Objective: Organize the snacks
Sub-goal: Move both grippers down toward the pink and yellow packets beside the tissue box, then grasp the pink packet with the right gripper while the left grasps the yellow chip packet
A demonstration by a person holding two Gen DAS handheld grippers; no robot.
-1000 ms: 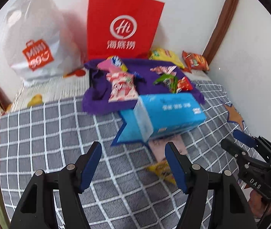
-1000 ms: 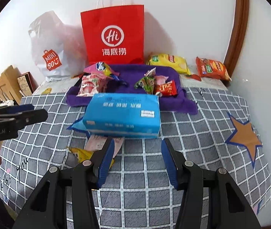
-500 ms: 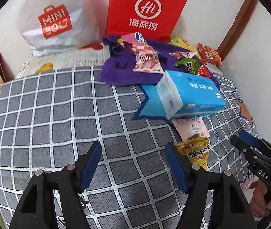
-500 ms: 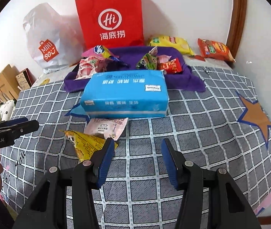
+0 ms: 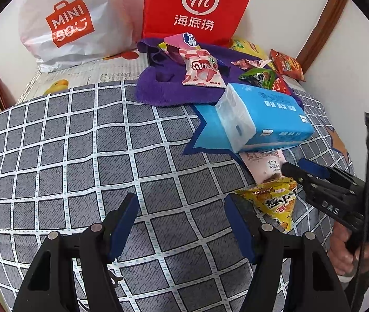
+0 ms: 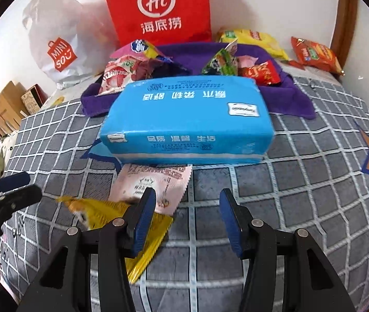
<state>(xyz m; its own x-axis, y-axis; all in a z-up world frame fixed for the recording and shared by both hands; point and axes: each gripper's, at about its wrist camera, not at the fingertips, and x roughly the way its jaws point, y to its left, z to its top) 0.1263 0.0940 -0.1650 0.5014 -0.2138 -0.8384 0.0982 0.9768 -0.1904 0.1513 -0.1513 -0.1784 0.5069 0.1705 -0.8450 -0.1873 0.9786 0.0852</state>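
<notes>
We hover right tool (image 6: 187, 218), jaws apart, empty, over flat pink snack packet (image 6: 155, 184) at 12 o'clock, tucked under blue tissue pack (image 6: 187, 119); yellow crinkly snack packet (image 6: 122, 223) at 9 o'clock. Left tool (image 5: 181, 223) open, empty, clear of work.

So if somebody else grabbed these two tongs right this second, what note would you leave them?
Left tongs: open, empty, over bare checked cloth.
Right tongs: open, empty, low over the yellow packet and pink packet, in front of the blue tissue pack.
More snacks lie on the purple towel; two bags sit by the wall.
Done: nothing picked up.
Left: gather the loose packets.
</notes>
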